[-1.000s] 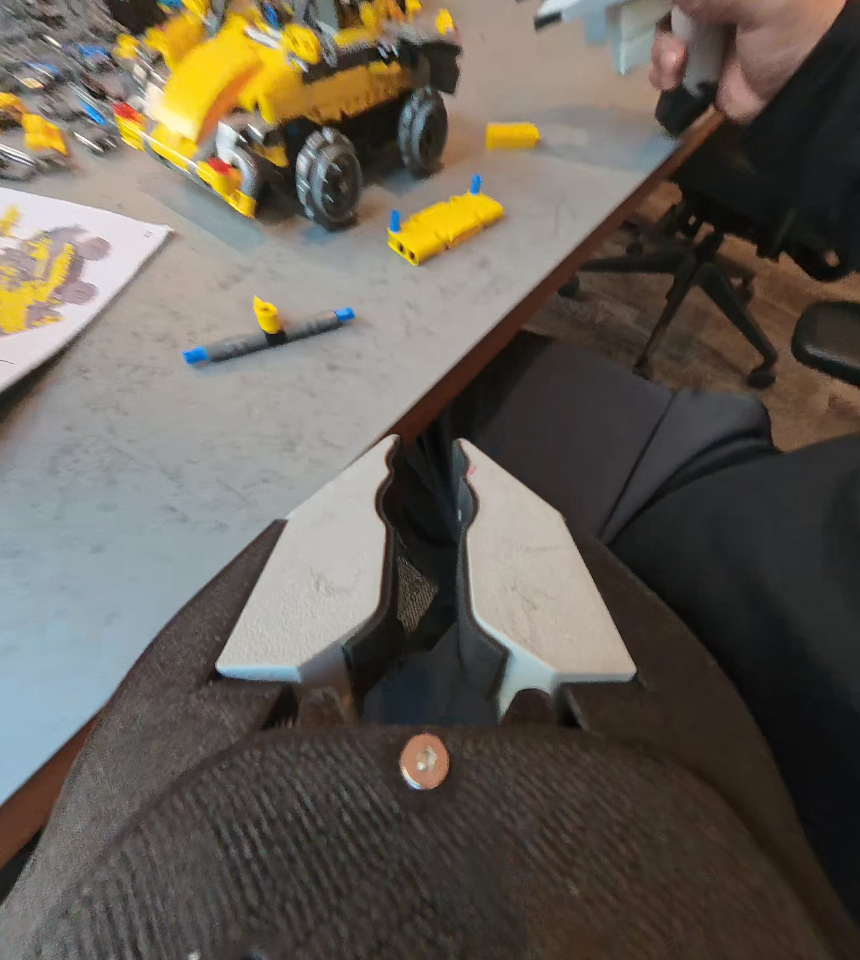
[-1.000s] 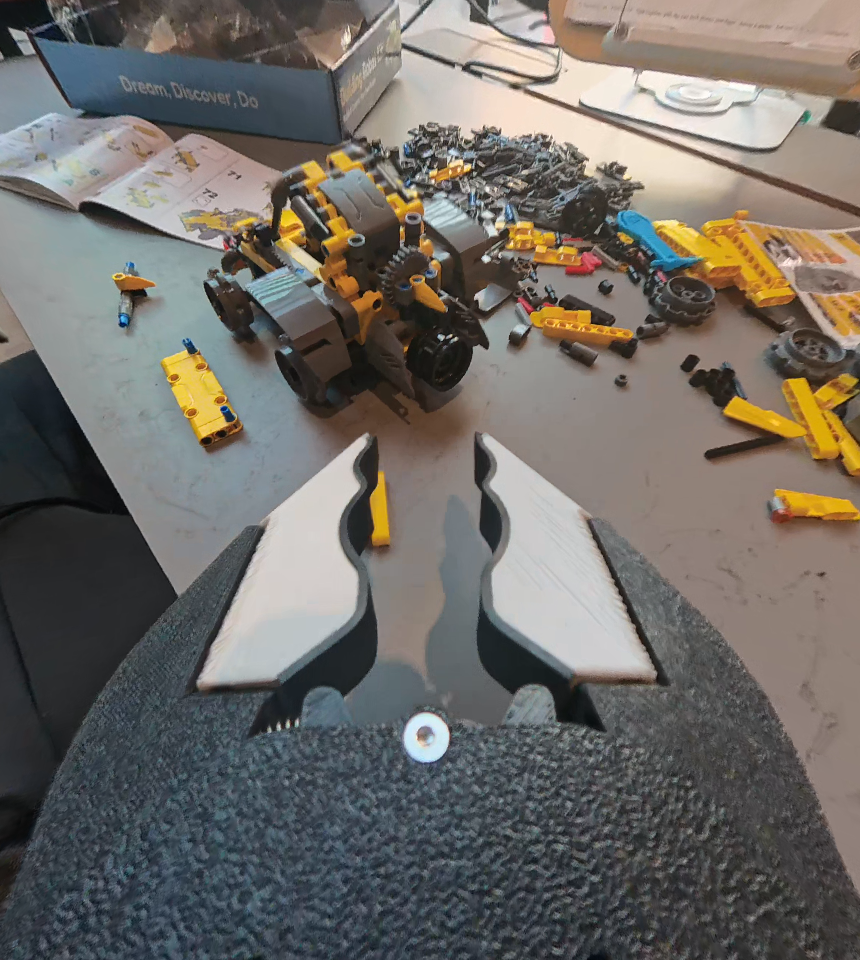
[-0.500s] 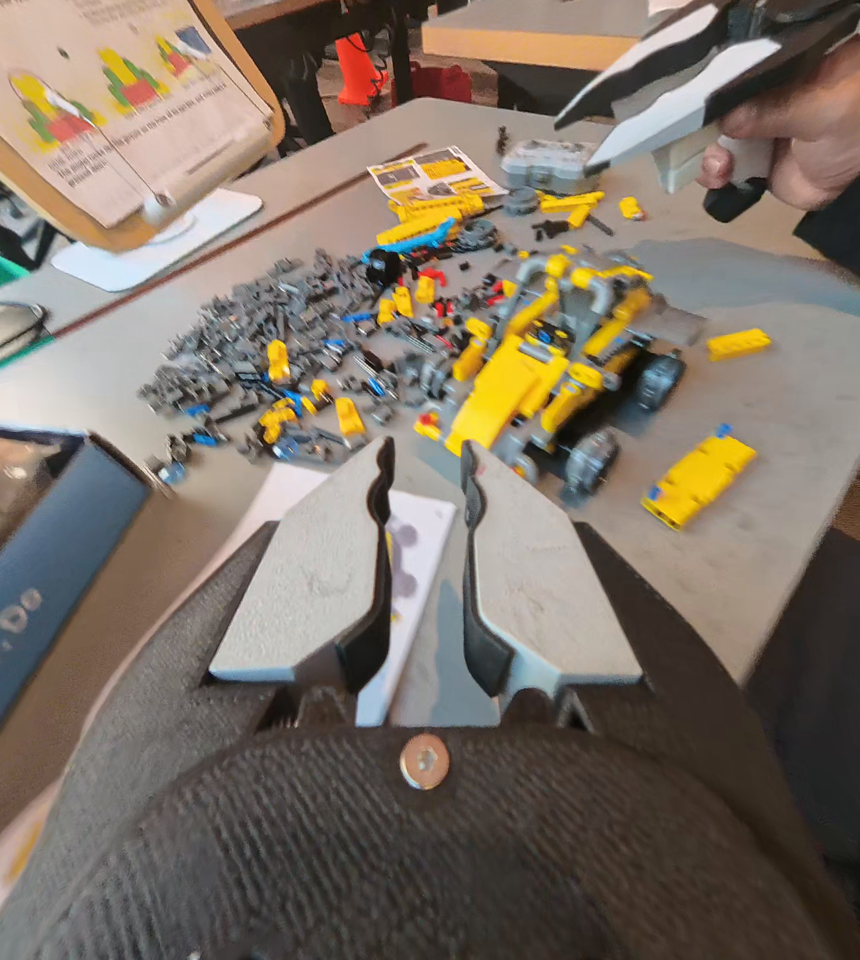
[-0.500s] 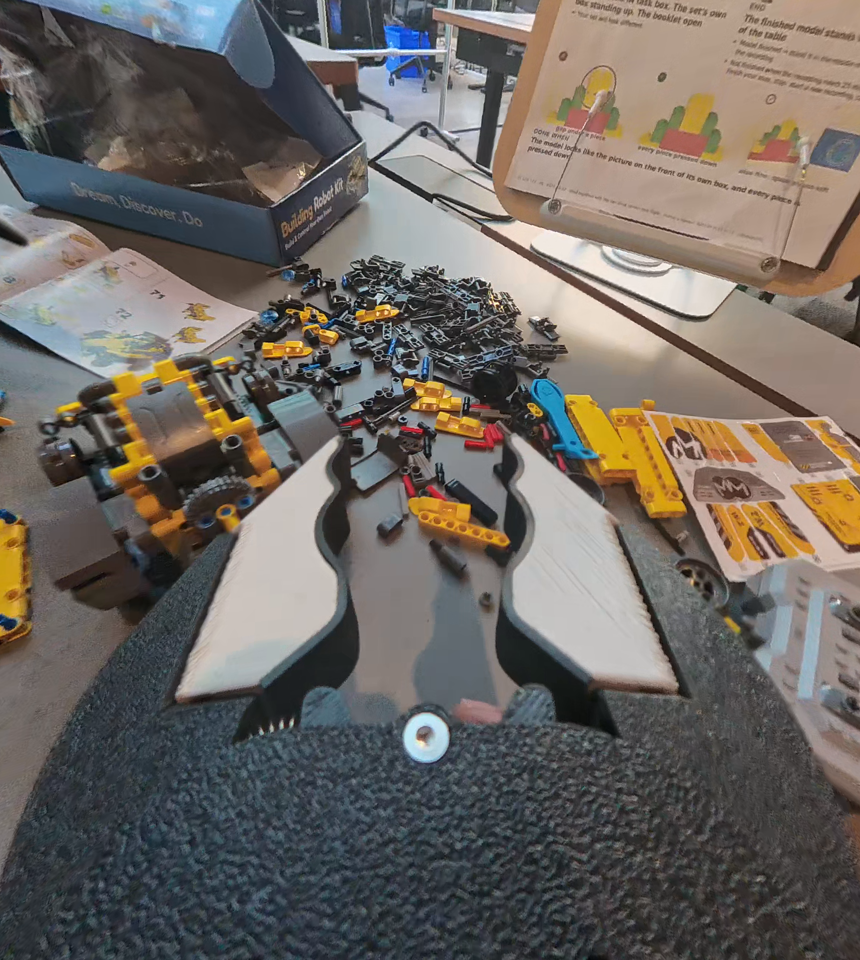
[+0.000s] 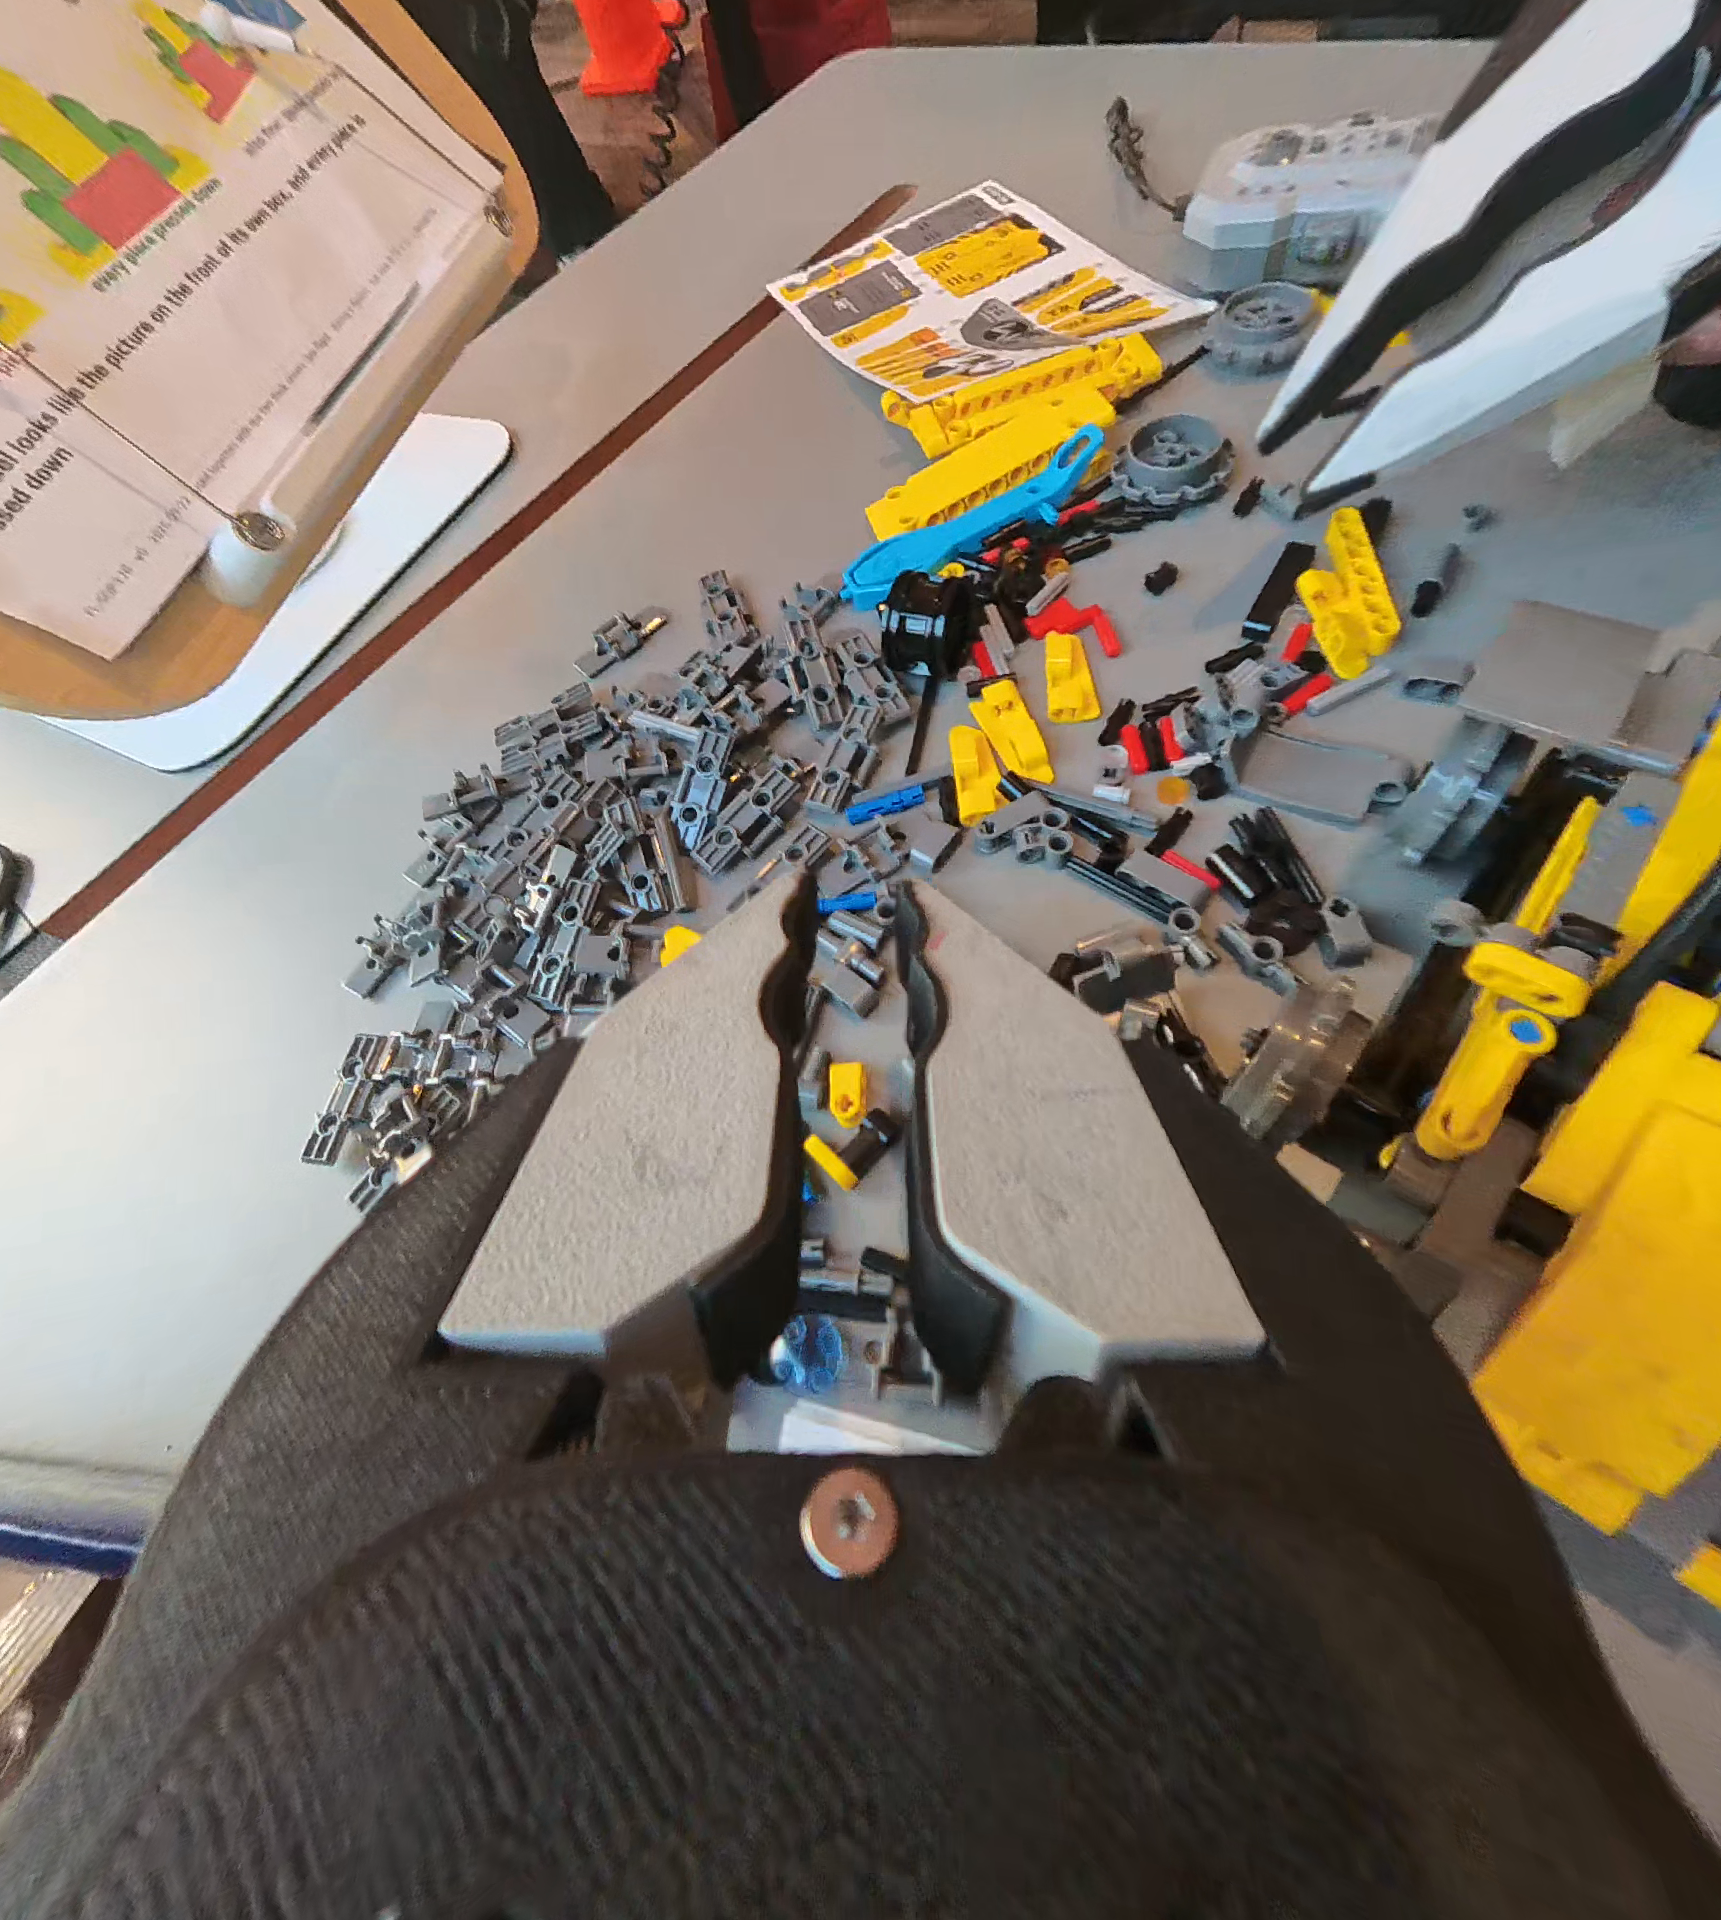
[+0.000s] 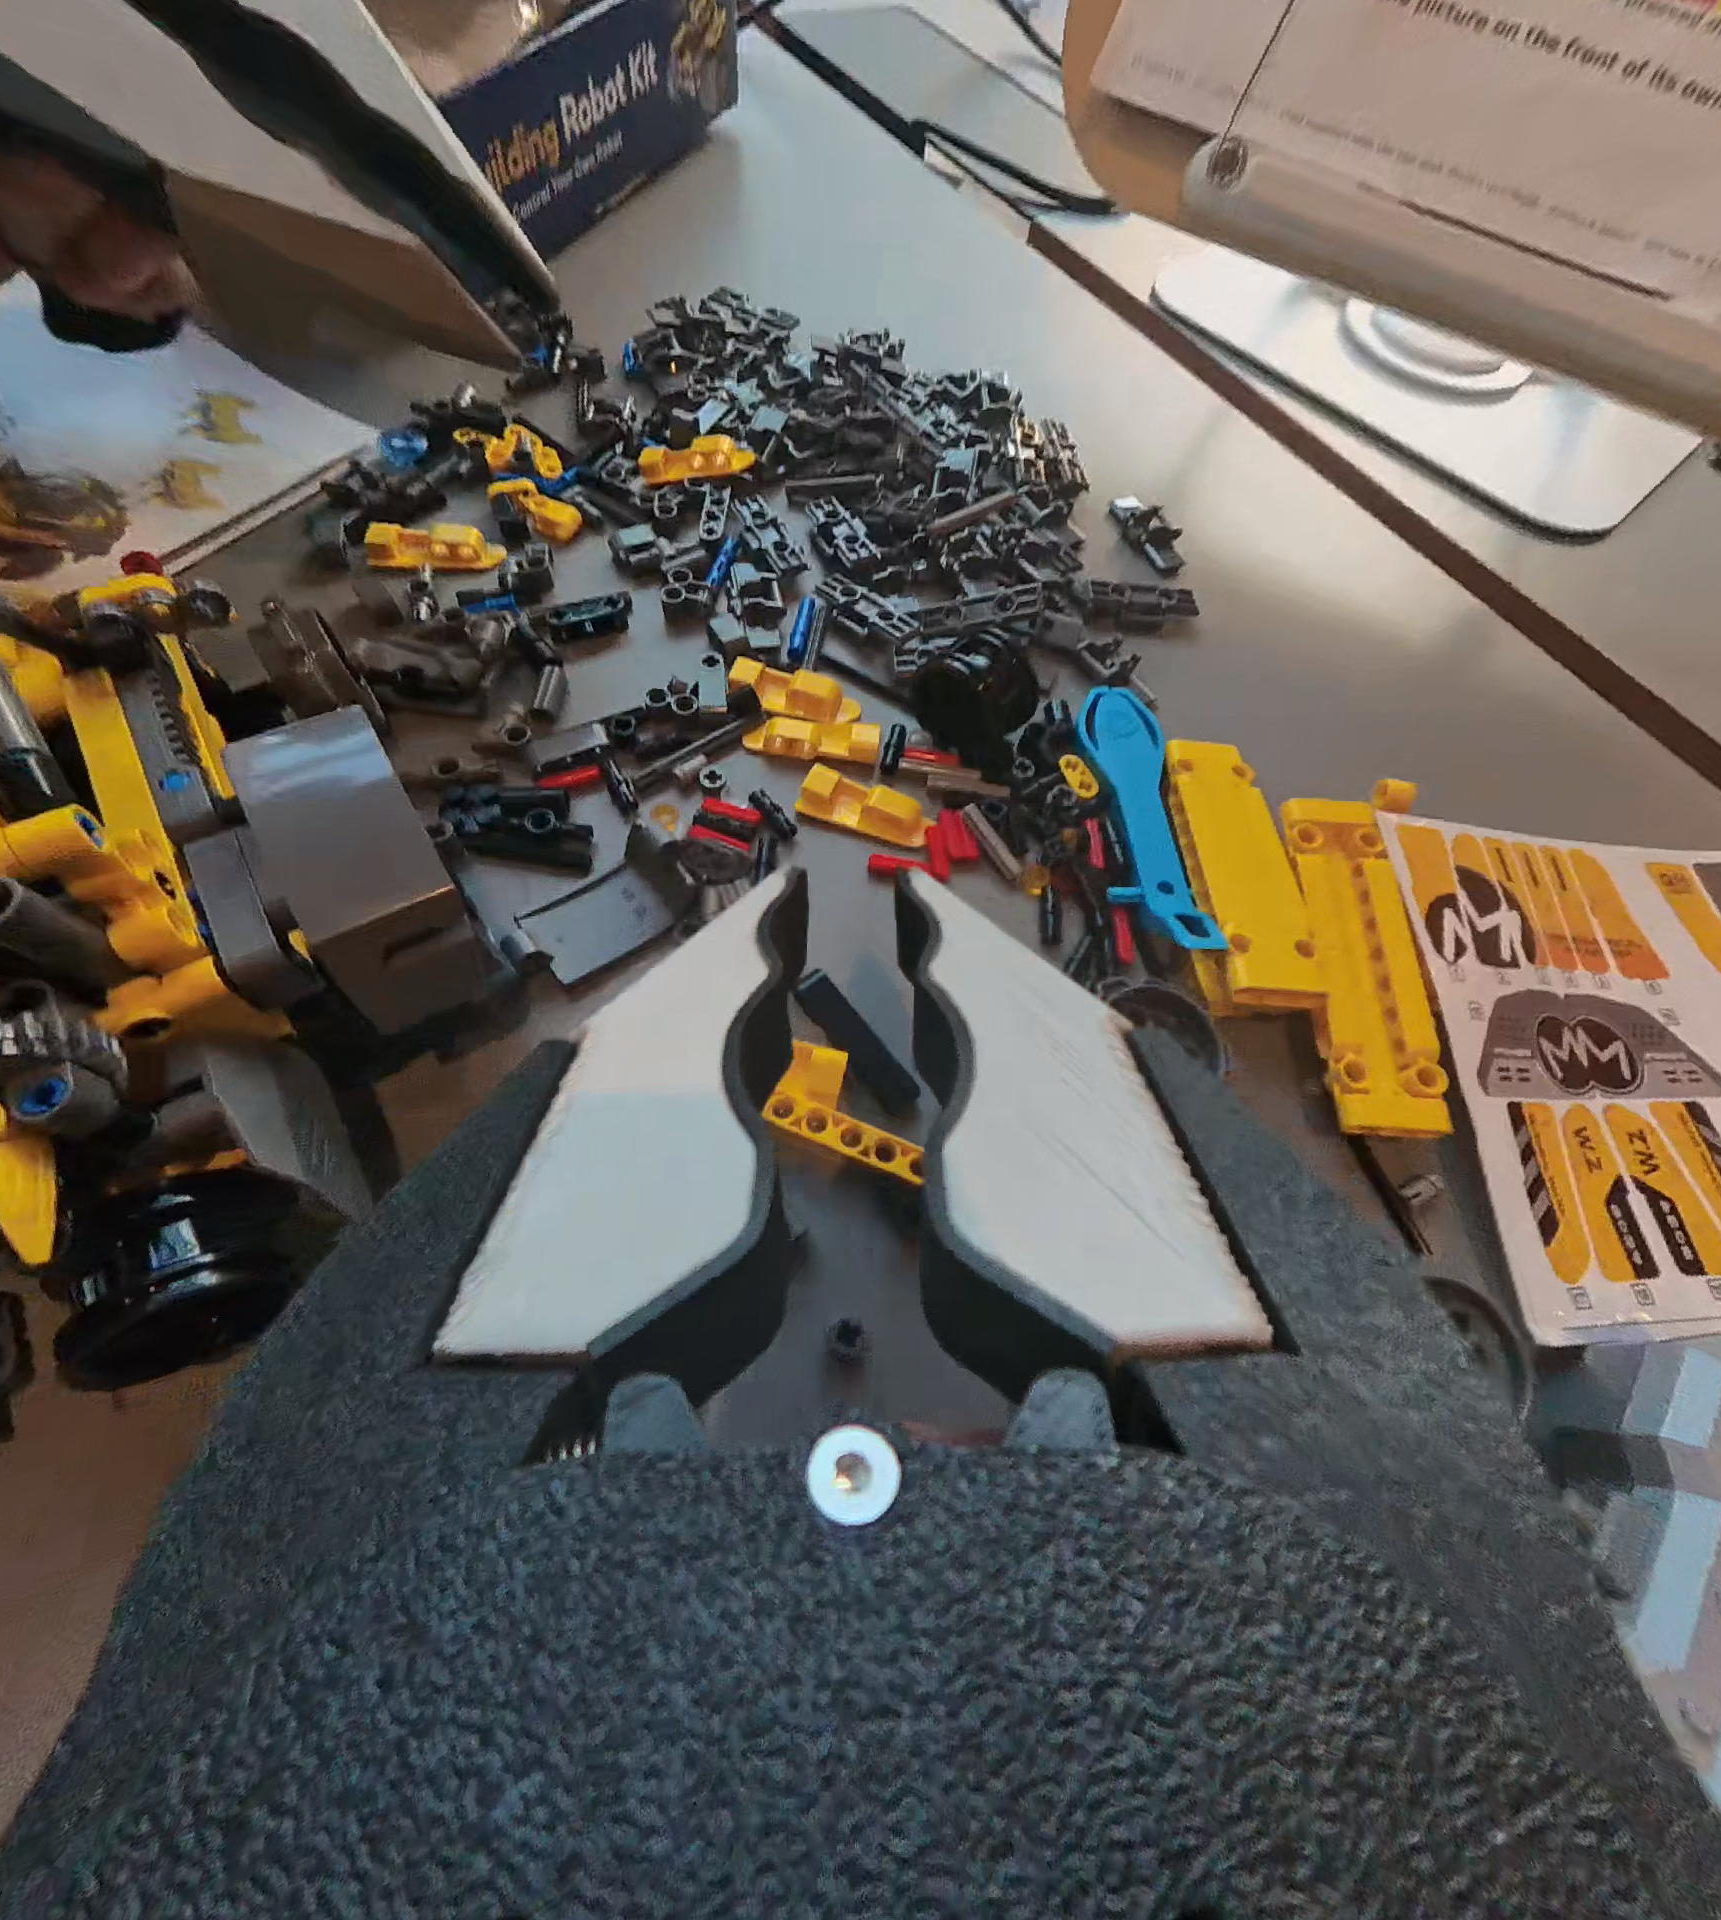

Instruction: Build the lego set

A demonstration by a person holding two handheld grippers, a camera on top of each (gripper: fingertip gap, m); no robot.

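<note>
left tongs (image 5: 854, 904): released, nothing between the fingers; hovering over the near edge of the grey pile (image 5: 617, 831), tips pointing into it
under left tongs: small yellow bits (image 5: 843, 1093) and grey connectors on the tabletop (image 5: 160, 1195), seen through the gap, not touched as far as I can tell
right tongs (image 6: 848, 888): released, empty; low over loose parts
in right gap: yellow beam (image 6: 840, 1127) lying crosswise to the fingers, long axis running left-near to right-far; black pin (image 6: 856, 1034) just beyond it, angled; both sit back of the tips, inside the gap
contact: cannot tell if either finger touches the beam
ahead of right tips: red pins (image 6: 923, 857) and yellow curved pieces (image 6: 861, 805), near
model (image 6: 108, 883): yellow-grey vehicle, left of right tongs, right of left tongs; neither touches it
blue tool (image 6: 1136, 810): right of right tips, against the yellow panels (image 6: 1313, 935)
sticker sheet (image 6: 1614, 1039): far right, flat
nearer hand: right tongs nearest beam and pin; left tongs nearest grey pile
other: box (image 6: 586, 114) and stand with printed sheet (image 5: 108, 312) at the back, well apart from both
</note>
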